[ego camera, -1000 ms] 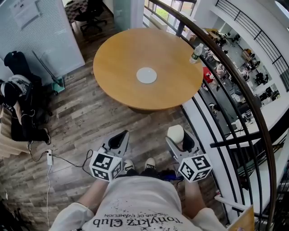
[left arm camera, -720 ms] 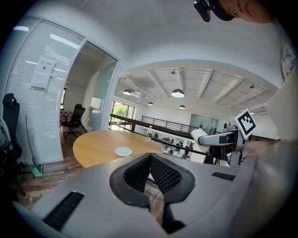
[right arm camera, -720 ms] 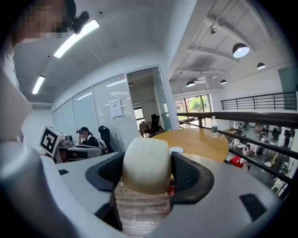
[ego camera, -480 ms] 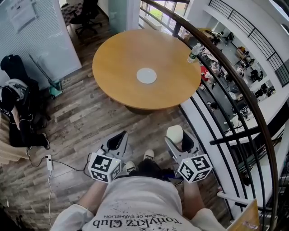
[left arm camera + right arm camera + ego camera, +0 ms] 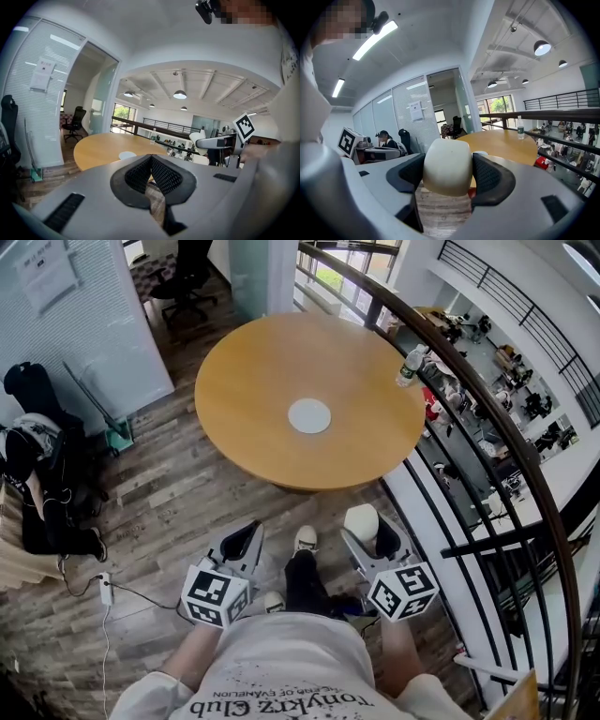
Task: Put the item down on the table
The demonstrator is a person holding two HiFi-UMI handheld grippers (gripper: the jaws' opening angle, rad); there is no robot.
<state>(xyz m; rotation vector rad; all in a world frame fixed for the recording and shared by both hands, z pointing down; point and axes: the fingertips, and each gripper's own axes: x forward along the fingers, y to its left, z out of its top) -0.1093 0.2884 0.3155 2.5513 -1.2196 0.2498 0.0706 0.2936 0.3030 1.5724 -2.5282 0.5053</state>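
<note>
**A:** What is happening with the item now?

**B:** The right gripper (image 5: 368,527) is still clamped on it. It is a cream, rounded block (image 5: 446,166) held firmly between the two dark pads at about waist height. It sits over the wooden floor (image 5: 187,484), well short of the round wooden table (image 5: 244,381).

**A:** And the other tongs?

**B:** The left gripper (image 5: 151,161) has its jaws pressed together with nothing between them. It is carried level beside the right one.

**A:** Has anything changed in the last second?

**B:** Yes. One white shoe (image 5: 305,538) has swung forward between the two grippers, and the table sits a little closer than before. The person seems to be walking towards it.

**A:** So the putting down hasn't begun?

**B:** Not yet, I'd say. The table top is bare apart from a white disc (image 5: 309,415) at its centre and a water bottle (image 5: 409,367) at the far edge by the railing (image 5: 487,418). More steps are needed before the item can be lowered onto it.
</note>
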